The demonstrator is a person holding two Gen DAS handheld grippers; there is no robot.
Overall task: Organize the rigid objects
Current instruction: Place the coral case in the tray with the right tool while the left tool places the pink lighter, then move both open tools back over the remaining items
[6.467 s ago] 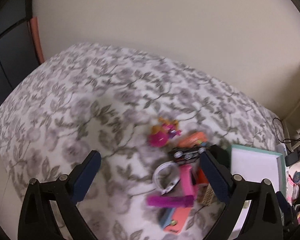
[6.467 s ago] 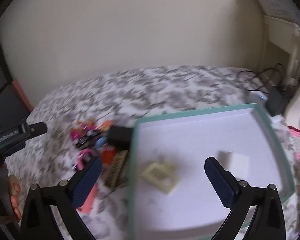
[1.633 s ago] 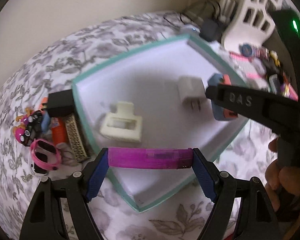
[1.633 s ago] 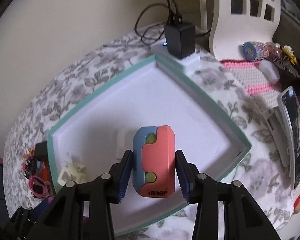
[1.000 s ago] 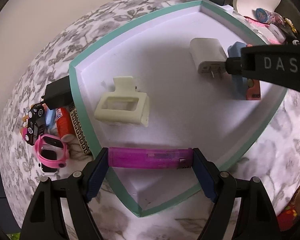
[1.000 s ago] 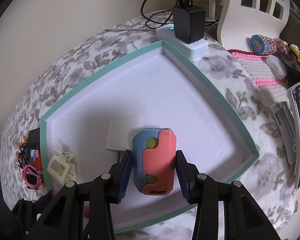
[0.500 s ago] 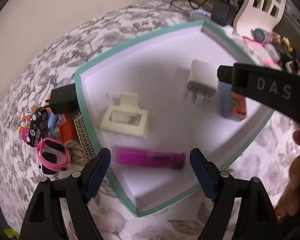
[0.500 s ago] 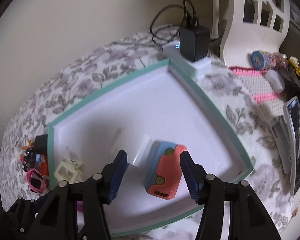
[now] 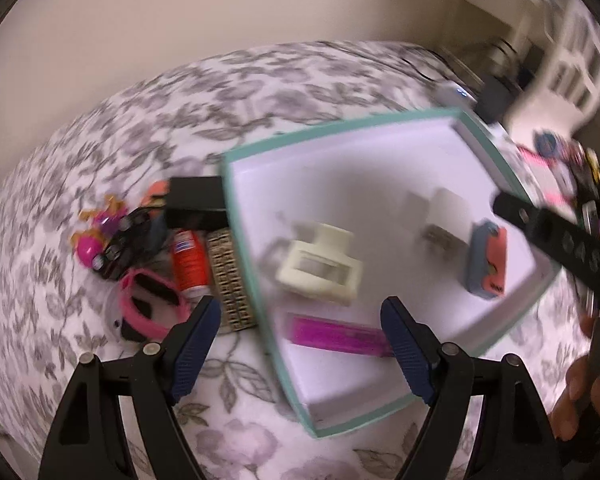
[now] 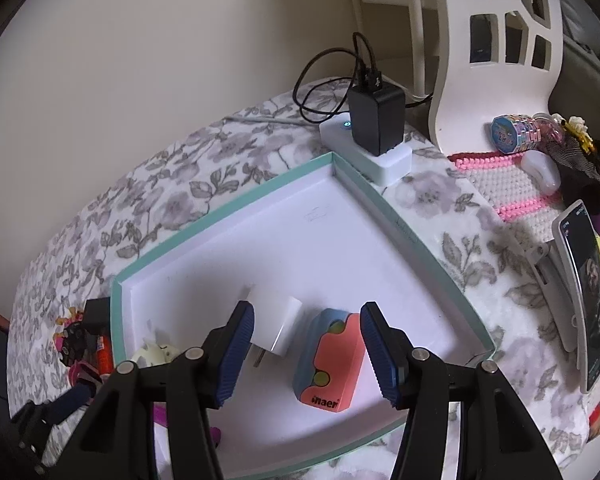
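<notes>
Left gripper [image 9: 300,334]: your jaws stand wide, nothing between the pads.
Right gripper [image 10: 306,350]: your jaws stand apart, pads clear of the pink-and-blue case [image 10: 330,360].
Writing: "inaer" on the case's near end; "DAS" on the black arm at right of the left view.
Case: lies in the teal-rimmed tray [image 10: 220,216], lower centre, long axis running up-frame.
Purple lighter [image 9: 338,337]: in the tray, lengthwise across the frame.

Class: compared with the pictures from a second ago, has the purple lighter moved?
Yes. The purple lighter has left the left gripper and now lies on the tray floor, below the cream hair clip.
</notes>
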